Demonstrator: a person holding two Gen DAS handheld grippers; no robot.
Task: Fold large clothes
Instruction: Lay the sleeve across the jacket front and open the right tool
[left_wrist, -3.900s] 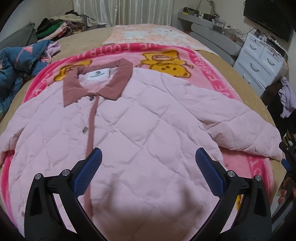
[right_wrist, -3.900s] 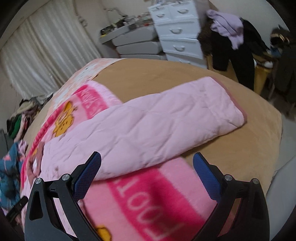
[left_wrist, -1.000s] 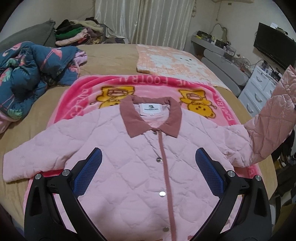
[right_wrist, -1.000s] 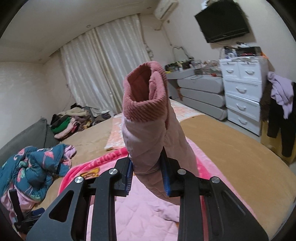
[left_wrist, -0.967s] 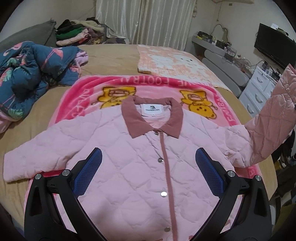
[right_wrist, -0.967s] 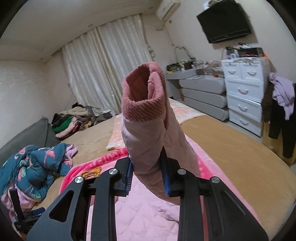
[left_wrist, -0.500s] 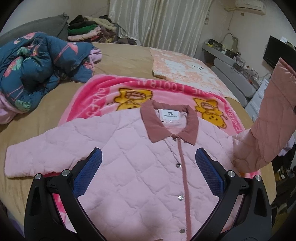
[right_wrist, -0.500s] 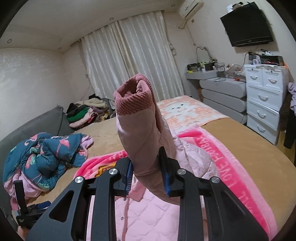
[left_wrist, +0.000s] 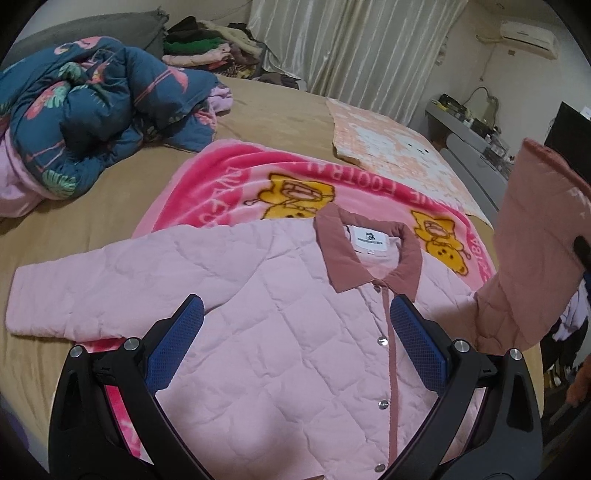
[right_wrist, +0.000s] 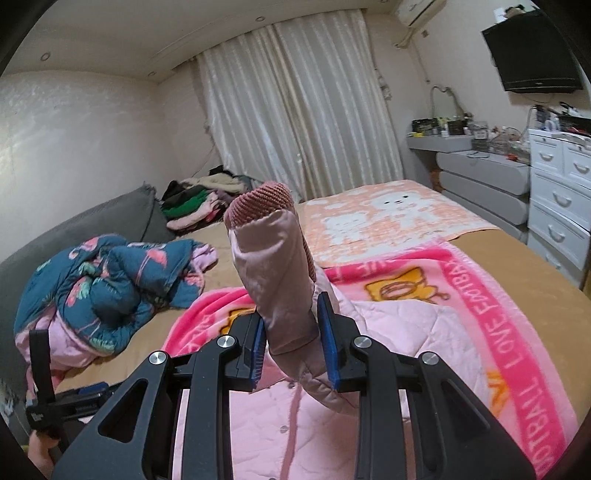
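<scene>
A pink quilted jacket (left_wrist: 280, 332) with a dusty-rose collar (left_wrist: 369, 258) lies front up on a pink cartoon blanket (left_wrist: 236, 192) on the bed. My left gripper (left_wrist: 295, 347) hangs open over the jacket's chest with nothing between its blue pads. My right gripper (right_wrist: 291, 343) is shut on the jacket's right sleeve (right_wrist: 277, 280), whose ribbed cuff (right_wrist: 258, 203) stands up above the pads. In the left wrist view that lifted sleeve (left_wrist: 532, 258) rises at the right edge. The other sleeve (left_wrist: 92, 295) lies flat, stretched out to the left.
A crumpled blue flamingo-print duvet (left_wrist: 85, 107) sits on the bed's left side. A peach bear-print cloth (left_wrist: 391, 155) lies beyond the blanket. Stacked clothes (right_wrist: 199, 206) rest by the curtains. White drawers (right_wrist: 557, 199) and a grey dresser (right_wrist: 480, 184) stand to the right.
My right gripper has carried the lifted sleeve leftward, in over the jacket's body. My left gripper has slid left, so the jacket now sits further right in its view.
</scene>
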